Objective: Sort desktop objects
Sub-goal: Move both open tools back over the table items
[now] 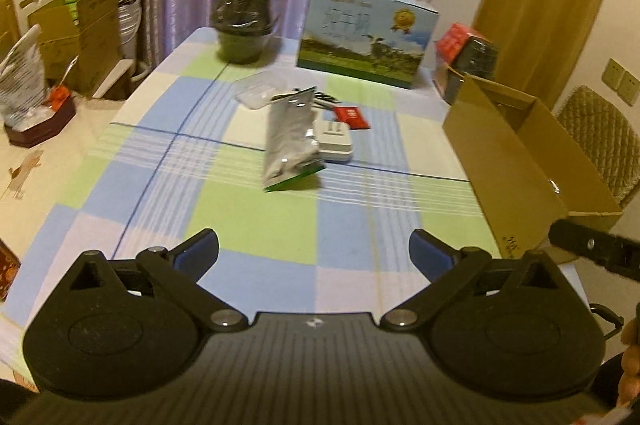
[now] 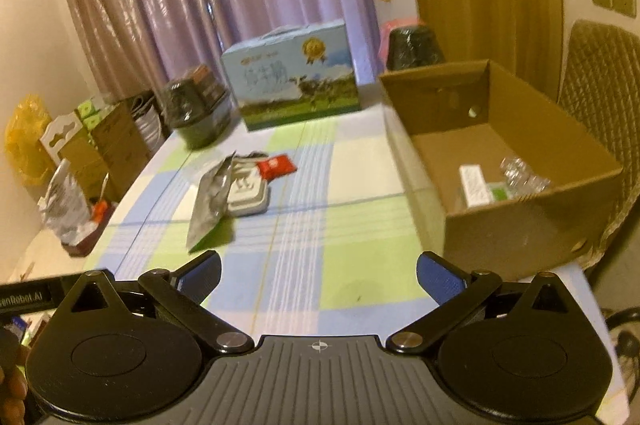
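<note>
Both grippers hover over the near edge of the checked tablecloth, left gripper and right gripper each with jaws spread wide, nothing held. Silver pouch lies mid-table, touching a white adapter, red packet just behind. Cardboard box sits at the right edge, a few items inside.

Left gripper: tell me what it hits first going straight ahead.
Probably the silver foil pouch, lying past the open left gripper on the checked tablecloth; depth is unclear.

Box contents blurred, perhaps bottles
</note>
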The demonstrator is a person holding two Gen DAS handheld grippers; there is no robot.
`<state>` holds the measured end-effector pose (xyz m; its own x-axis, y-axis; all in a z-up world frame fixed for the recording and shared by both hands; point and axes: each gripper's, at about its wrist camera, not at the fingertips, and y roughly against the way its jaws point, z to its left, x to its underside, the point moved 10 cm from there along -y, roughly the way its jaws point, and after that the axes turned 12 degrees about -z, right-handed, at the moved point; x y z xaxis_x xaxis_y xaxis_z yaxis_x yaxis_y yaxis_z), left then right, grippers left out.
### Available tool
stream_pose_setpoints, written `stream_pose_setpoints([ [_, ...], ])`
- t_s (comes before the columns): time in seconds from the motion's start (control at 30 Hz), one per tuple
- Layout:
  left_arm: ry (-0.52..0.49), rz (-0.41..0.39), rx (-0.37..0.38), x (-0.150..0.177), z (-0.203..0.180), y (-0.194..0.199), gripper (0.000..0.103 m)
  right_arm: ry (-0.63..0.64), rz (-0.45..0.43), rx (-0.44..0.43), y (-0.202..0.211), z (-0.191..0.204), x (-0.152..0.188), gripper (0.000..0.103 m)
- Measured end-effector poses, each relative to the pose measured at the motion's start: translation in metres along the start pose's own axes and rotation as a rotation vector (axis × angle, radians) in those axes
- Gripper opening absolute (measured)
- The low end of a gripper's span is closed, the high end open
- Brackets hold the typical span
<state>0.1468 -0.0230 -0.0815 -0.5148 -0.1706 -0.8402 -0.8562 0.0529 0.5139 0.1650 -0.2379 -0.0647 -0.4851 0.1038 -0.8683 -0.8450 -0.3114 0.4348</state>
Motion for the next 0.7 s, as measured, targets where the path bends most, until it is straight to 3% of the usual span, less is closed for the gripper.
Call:
stream_pose_setpoints([
  [0.7, 0.012, 0.030, -0.024, 0.009, 0.019, -0.009, 0.100, 0.003, 0.044, -0.019, -0.011, 0.015, 0.019, 0.101],
])
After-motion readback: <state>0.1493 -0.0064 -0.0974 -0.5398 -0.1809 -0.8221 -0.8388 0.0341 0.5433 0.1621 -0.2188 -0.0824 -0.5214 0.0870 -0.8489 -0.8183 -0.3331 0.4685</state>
